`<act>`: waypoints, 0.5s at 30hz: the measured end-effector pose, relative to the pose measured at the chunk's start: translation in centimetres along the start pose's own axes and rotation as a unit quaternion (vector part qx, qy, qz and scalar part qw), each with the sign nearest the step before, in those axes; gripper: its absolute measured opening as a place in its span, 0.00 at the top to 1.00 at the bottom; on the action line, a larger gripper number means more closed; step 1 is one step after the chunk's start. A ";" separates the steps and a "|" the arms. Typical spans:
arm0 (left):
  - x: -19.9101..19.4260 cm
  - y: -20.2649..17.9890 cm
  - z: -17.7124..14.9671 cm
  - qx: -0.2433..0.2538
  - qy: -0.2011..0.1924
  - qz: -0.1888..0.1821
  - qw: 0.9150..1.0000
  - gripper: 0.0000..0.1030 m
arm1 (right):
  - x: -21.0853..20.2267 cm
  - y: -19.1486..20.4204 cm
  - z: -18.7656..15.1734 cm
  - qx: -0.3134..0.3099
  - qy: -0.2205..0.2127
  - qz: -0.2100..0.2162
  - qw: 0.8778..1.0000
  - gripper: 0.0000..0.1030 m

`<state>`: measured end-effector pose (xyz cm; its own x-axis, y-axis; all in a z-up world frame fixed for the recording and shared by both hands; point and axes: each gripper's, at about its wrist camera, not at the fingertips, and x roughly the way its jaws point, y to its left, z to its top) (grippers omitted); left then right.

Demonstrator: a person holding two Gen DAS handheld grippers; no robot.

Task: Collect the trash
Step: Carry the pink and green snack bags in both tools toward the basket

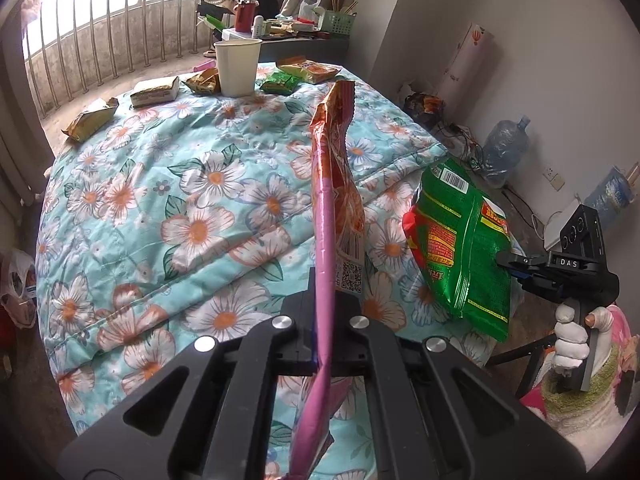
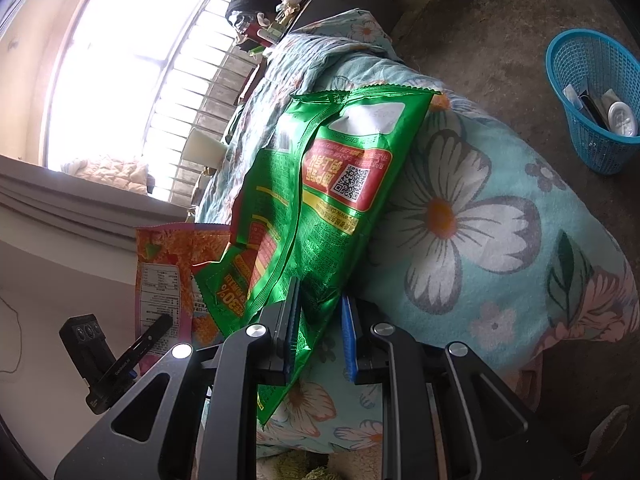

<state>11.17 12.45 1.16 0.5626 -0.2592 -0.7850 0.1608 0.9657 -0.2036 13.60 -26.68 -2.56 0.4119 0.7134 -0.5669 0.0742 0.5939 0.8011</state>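
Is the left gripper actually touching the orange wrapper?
Touching. The left wrist view shows the left gripper shut on the orange wrapper, which stands up between its closed fingers.

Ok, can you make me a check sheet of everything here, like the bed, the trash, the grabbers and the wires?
Surface: flowered quilt, rumpled, spread over a bed.
Job's things: orange wrapper and green bag, both lifted; small packets and a paper cup at the quilt's far end; blue basket on the floor, some items inside.
Clutter: crowded table beyond the bed; water jug by the wall.
Grippers: left gripper shut on the orange wrapper; right gripper shut on the green bag.
Cables: wires on the floor near the jug.
Surroundings: barred window, white wall, bare floor.
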 end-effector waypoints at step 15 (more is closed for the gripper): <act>-2.1 -7.0 3.2 0.117 -0.108 0.107 0.981 1.00 | -4.6 0.2 0.1 0.003 -0.038 0.061 0.997 0.92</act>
<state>11.42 6.23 6.12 0.7589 -0.0718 -0.6473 0.1880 0.9758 0.1122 11.83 -29.86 0.21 0.4863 0.7493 -0.4496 0.0255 0.5021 0.8644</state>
